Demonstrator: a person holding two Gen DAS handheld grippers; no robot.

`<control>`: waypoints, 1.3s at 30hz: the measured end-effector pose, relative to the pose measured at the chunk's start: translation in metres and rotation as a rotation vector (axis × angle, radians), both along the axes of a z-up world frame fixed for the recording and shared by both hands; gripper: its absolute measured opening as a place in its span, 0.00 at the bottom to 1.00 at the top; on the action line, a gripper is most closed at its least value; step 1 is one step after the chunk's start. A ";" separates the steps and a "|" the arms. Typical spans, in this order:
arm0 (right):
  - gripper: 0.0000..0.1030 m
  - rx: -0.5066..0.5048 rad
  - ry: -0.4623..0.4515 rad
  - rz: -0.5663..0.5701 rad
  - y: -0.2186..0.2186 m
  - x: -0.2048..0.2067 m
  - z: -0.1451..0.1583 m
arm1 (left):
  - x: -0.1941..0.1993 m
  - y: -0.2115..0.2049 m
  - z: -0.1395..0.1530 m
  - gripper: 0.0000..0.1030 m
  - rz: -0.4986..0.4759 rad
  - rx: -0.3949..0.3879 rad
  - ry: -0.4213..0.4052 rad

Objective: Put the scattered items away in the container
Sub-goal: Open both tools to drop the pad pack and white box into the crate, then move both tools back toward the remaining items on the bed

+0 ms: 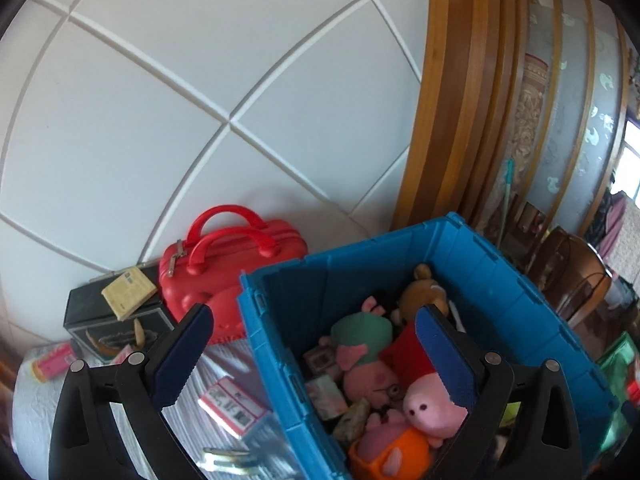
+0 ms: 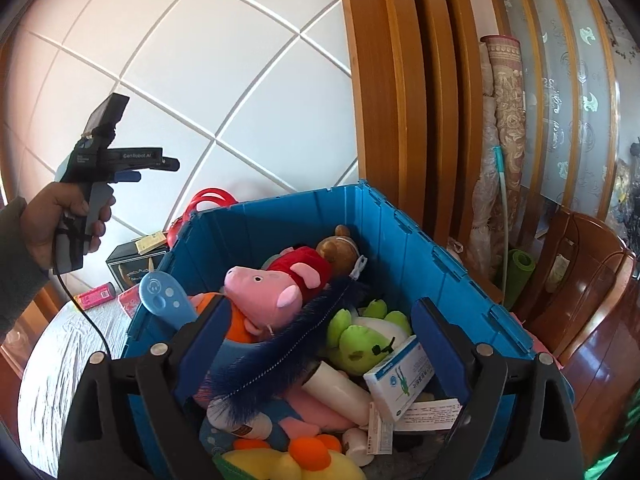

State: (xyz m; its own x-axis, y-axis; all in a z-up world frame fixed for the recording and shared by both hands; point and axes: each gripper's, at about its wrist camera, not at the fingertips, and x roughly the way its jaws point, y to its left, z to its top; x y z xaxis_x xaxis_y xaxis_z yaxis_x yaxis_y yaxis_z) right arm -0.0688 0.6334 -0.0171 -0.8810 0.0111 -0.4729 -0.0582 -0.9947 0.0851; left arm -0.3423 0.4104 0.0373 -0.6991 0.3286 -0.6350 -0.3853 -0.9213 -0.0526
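A blue crate [image 1: 360, 244] [image 2: 280, 200] stands on the table, full of soft toys, among them a pink pig plush [image 1: 428, 404] [image 2: 260, 292]. My left gripper [image 1: 314, 316] is open and straddles the crate's left wall, one finger over the table and one over the toys. My right gripper [image 2: 324, 308] hangs open above the crate. A dark blue bristle brush [image 2: 288, 344] lies on the toys between its fingers, and the pads are clear of it. A pink-edged card [image 1: 232, 400] and a pink tube [image 1: 52, 364] lie on the table left of the crate.
A red handled case [image 1: 228, 264] and a black box [image 1: 116, 320] with a yellow packet [image 1: 128, 292] on it stand behind the crate by the white wall. In the right wrist view a hand holds the left gripper [image 2: 156, 170] up at the left. A wooden chair [image 2: 592, 280] stands at the right.
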 end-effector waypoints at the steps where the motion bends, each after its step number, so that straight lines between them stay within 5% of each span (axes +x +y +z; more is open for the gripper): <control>1: 0.96 -0.001 0.001 0.015 -0.005 -0.001 0.001 | 0.003 -0.010 -0.005 0.99 0.010 -0.006 -0.005; 14: 0.96 0.037 0.000 0.199 -0.105 -0.008 0.006 | 0.047 -0.144 -0.075 0.99 0.095 -0.065 -0.120; 23: 0.96 0.060 -0.035 0.289 -0.194 -0.006 -0.006 | 0.058 -0.191 -0.142 0.99 -0.043 -0.154 -0.188; 31: 0.96 0.060 -0.144 0.370 -0.288 -0.013 -0.059 | 0.050 -0.203 -0.220 0.99 -0.273 -0.251 -0.245; 39: 0.96 0.061 -0.311 0.317 -0.334 -0.041 -0.171 | 0.028 -0.192 -0.295 0.99 -0.492 -0.288 -0.301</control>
